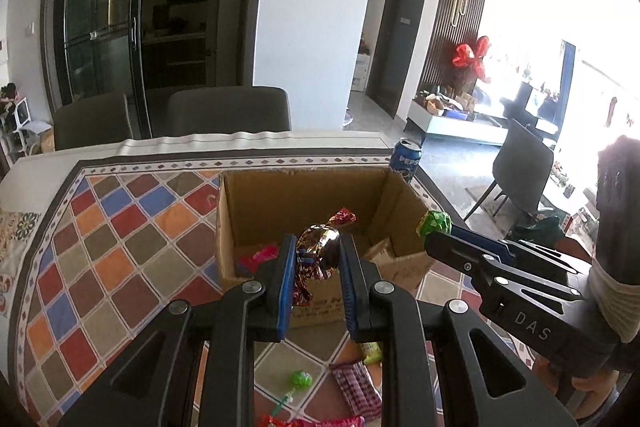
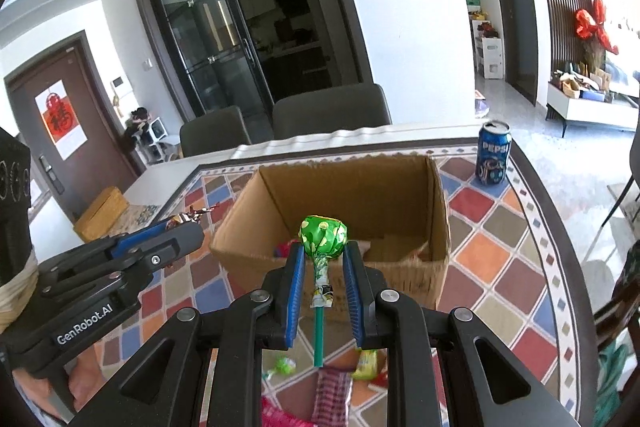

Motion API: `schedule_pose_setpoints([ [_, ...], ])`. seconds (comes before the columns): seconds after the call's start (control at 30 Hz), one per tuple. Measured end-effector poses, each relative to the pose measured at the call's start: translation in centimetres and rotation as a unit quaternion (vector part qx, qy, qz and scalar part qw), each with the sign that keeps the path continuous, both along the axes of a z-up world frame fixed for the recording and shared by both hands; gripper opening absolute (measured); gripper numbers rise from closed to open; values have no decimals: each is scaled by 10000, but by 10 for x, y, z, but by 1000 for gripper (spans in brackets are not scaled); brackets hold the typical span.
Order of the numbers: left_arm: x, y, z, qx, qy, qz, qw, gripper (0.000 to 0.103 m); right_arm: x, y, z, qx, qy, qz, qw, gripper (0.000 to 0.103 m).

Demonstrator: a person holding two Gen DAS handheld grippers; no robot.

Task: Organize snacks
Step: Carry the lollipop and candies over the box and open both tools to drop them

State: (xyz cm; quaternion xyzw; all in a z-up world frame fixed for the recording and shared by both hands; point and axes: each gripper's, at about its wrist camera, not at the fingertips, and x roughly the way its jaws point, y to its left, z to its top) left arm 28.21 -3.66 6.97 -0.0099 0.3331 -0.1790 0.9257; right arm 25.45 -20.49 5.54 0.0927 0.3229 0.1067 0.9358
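Where fingertips meet: green lollipop (image 2: 323, 235), wrapped candy (image 1: 318, 247).

The table (image 2: 520, 227) is covered by a cloth of coloured diamonds. An open cardboard box (image 2: 438, 211) and a Pepsi can (image 2: 494, 157) are set on it. Loose wrapped snacks (image 1: 356, 383) are scattered at its near edge.

Both wrist views face the cardboard box (image 1: 304, 195) (image 2: 352, 187) closely, side by side.

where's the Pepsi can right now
The Pepsi can stands upright on the patterned tablecloth near the table's far right edge, just beyond the far right corner of the cardboard box; the left wrist view shows it there too.
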Motion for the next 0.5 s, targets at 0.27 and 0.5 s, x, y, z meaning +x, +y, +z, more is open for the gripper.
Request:
schedule_pose_setpoints([
  [0.27,28,-2,-1,73,60,41,9999,21,27,-1,2,-88,19,7,10000,21],
  [0.5,51,-5,-15,111,261,57,9996,21,47,1,-5,-183,150,41,9997,21],
])
